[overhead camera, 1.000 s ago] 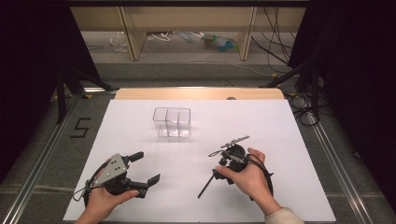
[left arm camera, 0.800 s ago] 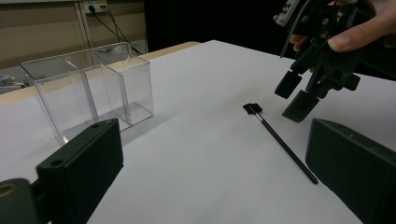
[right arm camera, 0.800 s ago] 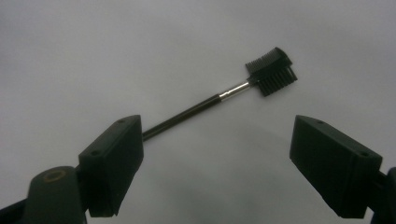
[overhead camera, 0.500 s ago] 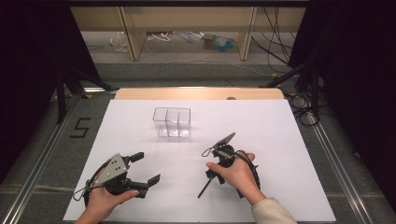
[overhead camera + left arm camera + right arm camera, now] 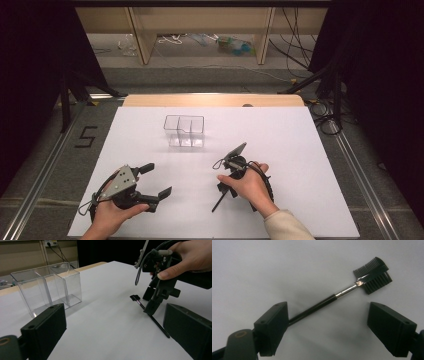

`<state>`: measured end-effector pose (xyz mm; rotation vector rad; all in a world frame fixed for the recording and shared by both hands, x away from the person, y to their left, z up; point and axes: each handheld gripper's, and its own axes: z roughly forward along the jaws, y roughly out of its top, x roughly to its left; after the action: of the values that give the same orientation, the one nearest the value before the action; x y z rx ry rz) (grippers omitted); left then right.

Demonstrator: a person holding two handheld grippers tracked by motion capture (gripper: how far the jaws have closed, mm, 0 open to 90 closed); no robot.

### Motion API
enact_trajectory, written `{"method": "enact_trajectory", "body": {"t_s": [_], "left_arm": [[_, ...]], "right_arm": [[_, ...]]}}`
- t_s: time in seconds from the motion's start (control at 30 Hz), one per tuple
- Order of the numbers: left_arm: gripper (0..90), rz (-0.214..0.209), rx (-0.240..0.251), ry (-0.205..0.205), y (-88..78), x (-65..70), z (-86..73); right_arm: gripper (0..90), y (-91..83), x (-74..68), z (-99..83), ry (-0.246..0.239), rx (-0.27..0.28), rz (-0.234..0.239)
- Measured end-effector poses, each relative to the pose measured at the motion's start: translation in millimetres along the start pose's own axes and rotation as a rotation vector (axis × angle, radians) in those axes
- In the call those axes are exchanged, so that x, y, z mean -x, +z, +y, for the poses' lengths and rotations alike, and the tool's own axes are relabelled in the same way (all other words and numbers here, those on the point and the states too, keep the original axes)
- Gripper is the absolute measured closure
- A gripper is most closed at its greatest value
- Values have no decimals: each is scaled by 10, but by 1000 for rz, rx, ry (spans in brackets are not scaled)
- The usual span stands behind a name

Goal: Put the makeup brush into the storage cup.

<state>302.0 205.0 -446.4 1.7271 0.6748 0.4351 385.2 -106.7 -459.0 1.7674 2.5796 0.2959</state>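
Note:
A black brow brush [image 5: 329,300] with a comb-and-bristle head [image 5: 373,275] lies flat on the white table sheet. My right gripper [image 5: 332,327] points down at it, open, one jaw on each side of the thin handle and not touching it. In the high view the right gripper [image 5: 225,189] sits over the brush [image 5: 216,205] right of centre. The left gripper view shows the brush [image 5: 152,318] under the right gripper [image 5: 156,298]. My left gripper [image 5: 159,179] rests open and empty at the front left; its jaws [image 5: 115,335] are wide apart.
A clear two-compartment box [image 5: 184,131] stands empty at the table's middle, seen close in the left gripper view as the box [image 5: 47,287]. The white sheet [image 5: 300,150] covers the table; dark curtains and cables flank it.
My right hand has shifted a little left and tipped its gripper down over the brush. The left gripper has stayed put.

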Motion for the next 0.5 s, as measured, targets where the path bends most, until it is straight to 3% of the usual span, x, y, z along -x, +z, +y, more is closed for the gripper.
{"method": "enact_trajectory", "body": {"t_s": [0.2, 0.23, 0.4, 0.47, 0.5], "left_arm": [[46, 2, 0, -1, 0, 0, 0], [45, 2, 0, -1, 0, 0, 0], [46, 3, 2, 2, -4, -4, 2], [46, 0, 2, 7, -5, -12, 3], [46, 6, 2, -17, -4, 1, -3]], "right_arm": [[185, 27, -35, -1, -15, 15, -31], [187, 26, -59, 3, -22, -10, -43], [189, 44, -117, 5, -31, -21, -92], [189, 47, -121, 9, -29, -21, -84], [190, 47, -120, 9, -29, -22, -84]]}}
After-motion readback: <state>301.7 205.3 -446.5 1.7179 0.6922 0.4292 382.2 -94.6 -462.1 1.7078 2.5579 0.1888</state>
